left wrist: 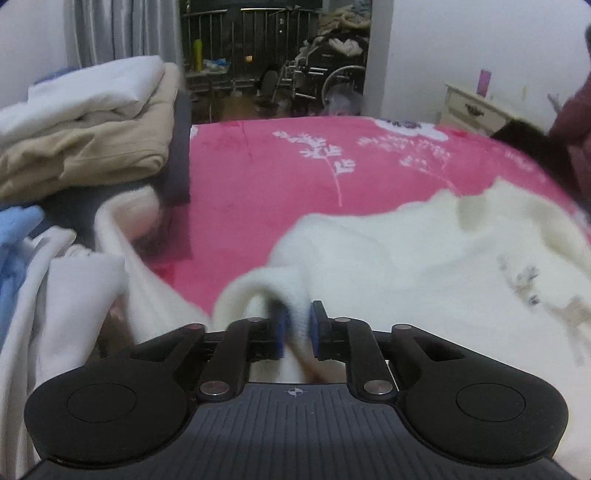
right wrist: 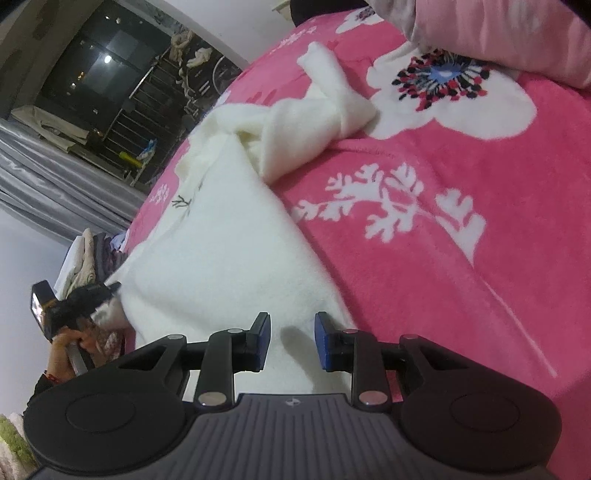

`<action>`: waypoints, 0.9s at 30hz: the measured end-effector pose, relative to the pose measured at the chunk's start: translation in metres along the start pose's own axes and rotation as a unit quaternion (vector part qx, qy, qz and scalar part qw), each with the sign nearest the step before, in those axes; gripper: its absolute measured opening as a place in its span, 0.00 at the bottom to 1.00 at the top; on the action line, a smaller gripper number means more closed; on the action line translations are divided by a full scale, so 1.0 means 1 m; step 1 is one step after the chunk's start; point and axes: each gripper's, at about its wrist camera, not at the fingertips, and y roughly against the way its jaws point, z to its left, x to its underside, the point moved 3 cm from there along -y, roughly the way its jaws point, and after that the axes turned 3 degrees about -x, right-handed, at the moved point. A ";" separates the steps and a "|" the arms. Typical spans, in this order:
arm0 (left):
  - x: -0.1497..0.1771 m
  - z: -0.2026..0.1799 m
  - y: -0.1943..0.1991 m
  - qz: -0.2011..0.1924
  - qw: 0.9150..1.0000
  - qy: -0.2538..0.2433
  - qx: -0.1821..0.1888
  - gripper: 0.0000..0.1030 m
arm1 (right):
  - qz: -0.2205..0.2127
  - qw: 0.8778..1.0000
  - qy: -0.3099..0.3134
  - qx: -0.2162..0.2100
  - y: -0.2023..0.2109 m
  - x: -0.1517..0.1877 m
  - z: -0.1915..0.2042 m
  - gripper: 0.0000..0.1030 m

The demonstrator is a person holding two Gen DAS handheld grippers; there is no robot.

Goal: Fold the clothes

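A cream fleece sweater [left wrist: 424, 266] with small deer prints lies spread on the pink floral blanket [left wrist: 277, 166]. My left gripper [left wrist: 298, 325] is shut on a raised fold of the sweater's edge, and cream fabric fills the gap between its blue pads. In the right wrist view the sweater [right wrist: 221, 240] stretches away, with one sleeve [right wrist: 314, 122] crumpled at the far end. My right gripper [right wrist: 291, 341] is open just above the sweater's near edge, nothing pinched between its pads. A hand [right wrist: 74, 336] holds the other gripper at the sweater's left corner.
Folded beige and white clothes [left wrist: 92, 129] are stacked at the left of the bed, with loose white and blue garments [left wrist: 55, 295] nearer. A pink pillow [right wrist: 498, 33] lies at the bed's head. A cream nightstand [left wrist: 476, 107] and a doorway with a wheelchair [left wrist: 332, 74] stand beyond.
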 end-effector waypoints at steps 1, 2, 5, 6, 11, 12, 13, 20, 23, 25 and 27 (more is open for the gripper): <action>-0.002 0.002 0.007 0.007 1.000 0.012 0.009 0.27 | -0.004 1.000 0.002 -0.001 0.002 -0.001 0.001 0.32; -0.002 0.003 0.018 0.015 0.999 0.022 0.019 0.38 | -0.009 1.000 0.003 -0.004 0.004 -0.001 0.002 0.35; 0.000 0.002 0.049 0.035 0.997 0.032 0.053 0.55 | -0.028 0.999 0.009 -0.015 0.012 -0.005 0.005 0.43; 0.003 0.001 0.062 0.039 0.997 0.029 0.059 0.57 | -0.036 0.999 0.011 -0.019 0.015 -0.006 0.006 0.43; 0.043 -0.029 0.114 0.076 0.991 -0.024 0.107 0.57 | -0.057 0.998 0.015 -0.029 0.024 -0.006 0.011 0.44; 0.060 -0.037 0.121 0.095 0.988 -0.041 0.114 0.55 | -0.059 0.998 0.016 -0.028 0.025 -0.006 0.012 0.44; 0.077 -0.045 0.128 0.113 0.984 -0.059 0.122 0.54 | -0.060 0.998 0.018 -0.025 0.026 -0.005 0.013 0.44; 0.171 -0.082 0.125 0.167 0.974 -0.132 0.083 0.42 | -0.065 0.992 0.089 0.063 0.030 0.006 0.026 0.44; 0.178 -0.079 0.126 0.153 0.979 -0.110 0.078 0.35 | -0.070 0.989 0.103 0.075 0.033 0.009 0.025 0.44; 0.175 -0.076 0.131 0.150 0.981 -0.088 0.091 0.20 | -0.070 0.990 0.098 0.076 0.033 0.009 0.020 0.44; 0.171 -0.073 0.135 0.146 0.982 -0.066 0.104 0.08 | -0.069 0.991 0.089 0.075 0.032 0.008 0.015 0.44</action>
